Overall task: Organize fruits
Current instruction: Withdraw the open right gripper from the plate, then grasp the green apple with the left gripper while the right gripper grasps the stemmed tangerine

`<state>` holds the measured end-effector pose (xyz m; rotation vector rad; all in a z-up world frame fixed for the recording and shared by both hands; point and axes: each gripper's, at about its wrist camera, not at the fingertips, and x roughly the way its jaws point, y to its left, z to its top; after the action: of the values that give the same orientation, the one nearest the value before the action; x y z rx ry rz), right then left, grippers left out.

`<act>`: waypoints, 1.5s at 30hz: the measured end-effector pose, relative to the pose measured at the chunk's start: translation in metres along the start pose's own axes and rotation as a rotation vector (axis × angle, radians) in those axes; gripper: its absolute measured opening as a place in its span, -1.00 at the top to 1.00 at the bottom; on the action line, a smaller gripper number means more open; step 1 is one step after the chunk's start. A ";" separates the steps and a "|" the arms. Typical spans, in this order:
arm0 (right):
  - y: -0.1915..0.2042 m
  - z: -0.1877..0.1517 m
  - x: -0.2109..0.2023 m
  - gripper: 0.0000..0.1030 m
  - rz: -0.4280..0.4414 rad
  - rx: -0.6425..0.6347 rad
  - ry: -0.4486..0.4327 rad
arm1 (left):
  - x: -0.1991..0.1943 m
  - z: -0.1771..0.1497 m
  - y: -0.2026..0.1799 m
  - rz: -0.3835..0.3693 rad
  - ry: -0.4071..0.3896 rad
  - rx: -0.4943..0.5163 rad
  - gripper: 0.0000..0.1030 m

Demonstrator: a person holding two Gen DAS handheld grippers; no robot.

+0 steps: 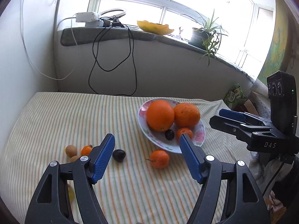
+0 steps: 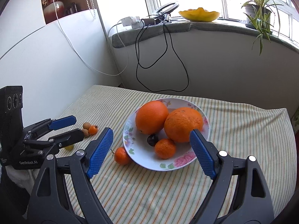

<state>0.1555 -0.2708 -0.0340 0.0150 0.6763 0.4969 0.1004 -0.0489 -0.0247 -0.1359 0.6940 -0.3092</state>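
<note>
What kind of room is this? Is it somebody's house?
Probably a home, in a sunny corner by a window. A potted plant sits on the windowsill, a striped cloth covers the table, and fruit lies on a flowered plate.

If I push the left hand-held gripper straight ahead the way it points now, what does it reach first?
Probably the bare striped cloth, its open jaws flanking the dark plum and the loose mandarin beside the plate. Depth is hard to judge, so the left hand-held gripper might brush either fruit.
</note>
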 end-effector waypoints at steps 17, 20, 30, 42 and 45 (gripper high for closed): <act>0.037 -0.051 0.026 -0.61 0.084 -0.018 0.115 | -0.036 -0.065 0.072 0.112 0.034 -0.167 -0.37; 0.040 -0.057 0.035 -0.44 0.099 -0.005 0.151 | -0.033 -0.074 0.083 0.123 0.053 -0.195 -0.26; 0.043 -0.066 0.066 -0.30 0.102 0.042 0.229 | -0.021 -0.080 0.108 0.152 0.079 -0.226 -0.21; 0.039 -0.058 0.098 -0.19 0.052 0.097 0.259 | -0.010 -0.080 0.115 0.123 0.102 -0.219 -0.16; 0.040 -0.055 0.103 -0.18 0.053 0.103 0.258 | -0.009 -0.079 0.115 0.120 0.105 -0.212 -0.09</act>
<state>0.1732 -0.1977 -0.1315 0.0666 0.9560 0.5194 0.0701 0.0612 -0.1056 -0.2804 0.8356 -0.1277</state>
